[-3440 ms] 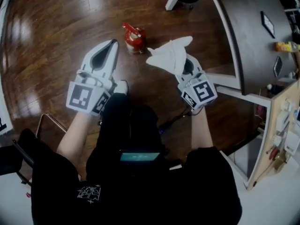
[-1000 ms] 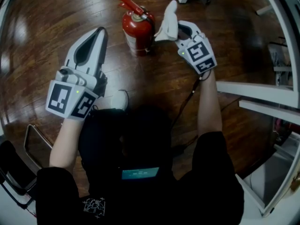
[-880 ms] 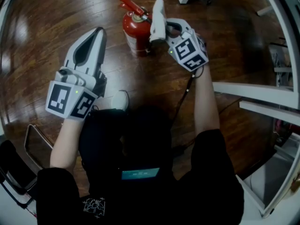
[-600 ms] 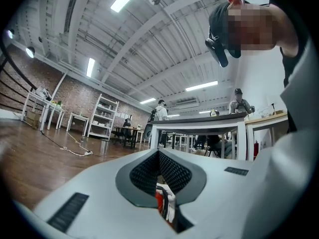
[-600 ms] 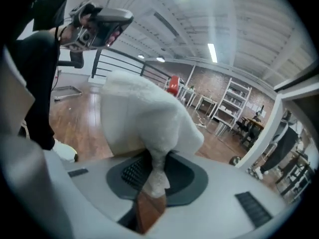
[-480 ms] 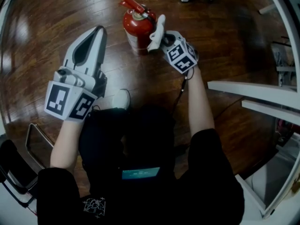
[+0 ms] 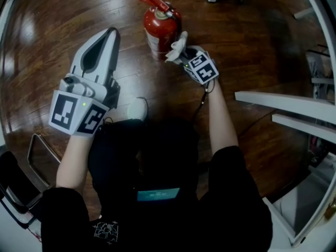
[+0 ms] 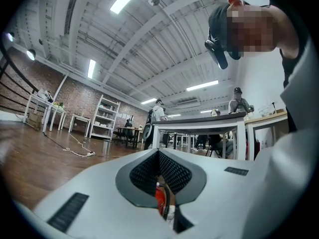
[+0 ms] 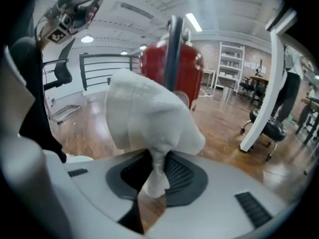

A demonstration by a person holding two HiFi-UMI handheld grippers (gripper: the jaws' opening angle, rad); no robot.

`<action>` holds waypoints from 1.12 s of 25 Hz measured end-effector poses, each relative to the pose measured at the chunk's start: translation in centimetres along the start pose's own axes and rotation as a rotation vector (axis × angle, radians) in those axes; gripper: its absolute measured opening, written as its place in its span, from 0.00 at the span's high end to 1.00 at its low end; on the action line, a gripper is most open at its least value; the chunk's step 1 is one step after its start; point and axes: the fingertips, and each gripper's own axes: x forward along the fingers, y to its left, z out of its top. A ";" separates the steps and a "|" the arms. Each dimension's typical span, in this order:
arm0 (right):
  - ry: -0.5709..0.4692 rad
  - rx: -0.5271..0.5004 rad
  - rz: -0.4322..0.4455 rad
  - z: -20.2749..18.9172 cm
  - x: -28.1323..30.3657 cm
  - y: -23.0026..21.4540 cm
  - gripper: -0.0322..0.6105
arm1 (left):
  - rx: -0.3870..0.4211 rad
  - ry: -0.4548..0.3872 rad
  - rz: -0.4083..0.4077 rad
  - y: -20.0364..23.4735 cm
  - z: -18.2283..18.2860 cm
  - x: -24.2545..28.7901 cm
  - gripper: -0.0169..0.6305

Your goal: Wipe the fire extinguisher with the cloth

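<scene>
Wood floor [image 7: 47,41]; cloth [image 7: 177,45] in right gripper [image 7: 182,55] partly hides fire extinguisher [image 7: 160,28].

1. Fire extinguisher [image 7: 164,26]: a pale label [image 7: 154,41] on the red body, its print too small to read.
2. Marker cubes [image 7: 76,113] [image 7: 202,69] on the left claw [image 7: 111,34] and right claw [image 7: 181,50]: black-and-white square codes, with no letters or numbers.
3. Black shirt [image 7: 68,219]: a white printed emblem [image 7: 106,232], illegible.
4. Teal screen [image 7: 155,194]: its characters are blurred.
</scene>
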 end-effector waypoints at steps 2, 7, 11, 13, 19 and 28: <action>-0.106 0.055 0.003 2.4 -3.2 1.0 0.80 | 0.000 -0.005 -0.001 0.0 0.2 0.1 0.97; -0.394 0.275 0.147 10.4 -10.3 5.1 0.80 | 0.004 -0.018 -0.001 -0.2 0.6 0.0 0.97; -0.486 0.386 0.258 14.7 -10.1 6.7 0.80 | 0.008 -0.020 0.004 -0.5 0.6 -0.2 0.97; -0.490 0.393 0.247 16.0 -8.7 6.3 0.80 | 0.004 -0.021 0.007 -0.5 0.6 -0.4 0.97; -0.445 0.395 0.231 17.4 -3.6 6.7 0.80 | -0.008 -0.023 0.010 0.1 0.5 -0.8 0.97; -0.117 0.318 0.147 4.2 8.1 7.6 0.80 | -0.001 -0.017 0.006 0.3 0.4 -1.2 0.97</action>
